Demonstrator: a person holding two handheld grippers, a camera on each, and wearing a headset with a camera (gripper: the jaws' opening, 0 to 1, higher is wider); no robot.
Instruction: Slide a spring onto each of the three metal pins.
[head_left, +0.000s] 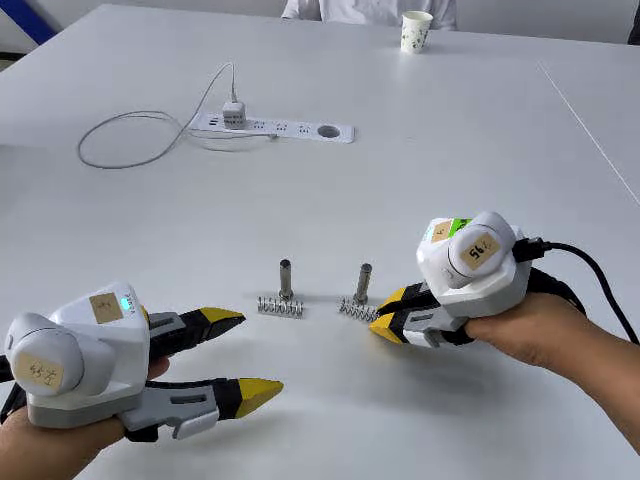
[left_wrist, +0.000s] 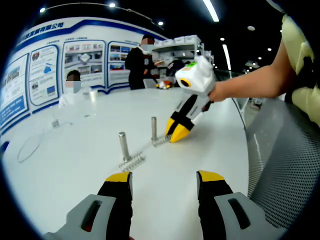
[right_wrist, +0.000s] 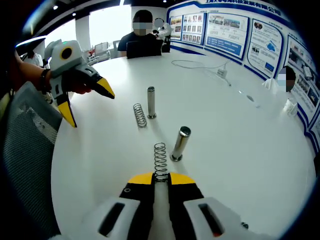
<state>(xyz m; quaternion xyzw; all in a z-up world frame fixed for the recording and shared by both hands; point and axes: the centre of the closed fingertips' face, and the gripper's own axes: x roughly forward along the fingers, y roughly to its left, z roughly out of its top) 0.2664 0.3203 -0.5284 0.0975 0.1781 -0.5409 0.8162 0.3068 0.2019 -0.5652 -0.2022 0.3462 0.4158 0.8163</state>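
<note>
Broad white table (head_left: 450, 150) beneath everything. On the near left, left gripper (head_left: 258, 352) (left_wrist: 165, 176) (right_wrist: 91, 107) in a hand, jaws spread wide with nothing between them, tips aimed right toward the pins. On the near right, right gripper (head_left: 380, 317) (left_wrist: 177, 135) (right_wrist: 160, 177) in the other hand, jaws drawn narrow, pinching the right-hand end of the right spring (head_left: 357, 310) (right_wrist: 160, 159), tips down at the tabletop. Far across the table, white power strip (head_left: 270, 127) with a plug in it; farther still and to the right, paper cup (head_left: 416, 30). Between the grippers, left pin (head_left: 285, 278) (right_wrist: 150, 102) and right pin (head_left: 363, 283) (right_wrist: 180, 143), both upright, apart from each other, shafts bare. Left spring (head_left: 280, 307) (right_wrist: 139, 115) flat on the table, just on the near side of the left pin's foot. Right spring likewise flat, just beside the right pin's base.
</note>
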